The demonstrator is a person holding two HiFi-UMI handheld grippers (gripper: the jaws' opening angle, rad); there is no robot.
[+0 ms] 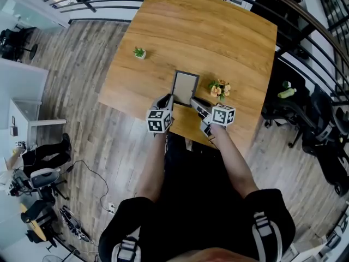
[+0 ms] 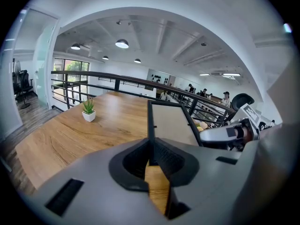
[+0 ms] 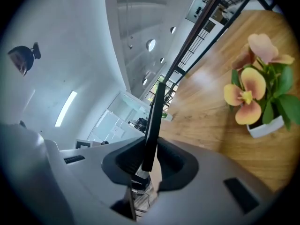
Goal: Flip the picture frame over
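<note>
Forearms, head view: both reach to the near edge of the table, where the left gripper and right gripper flank the picture frame, one at each near corner, presumably so it turns evenly. Left gripper view: jaws clamped on the frame's thin left rail, its pale panel slanting away above the wood. Right gripper view: jaws pinching the opposite rail, seen edge-on; the flower pot stands near, a likely snag during the flip.
</note>
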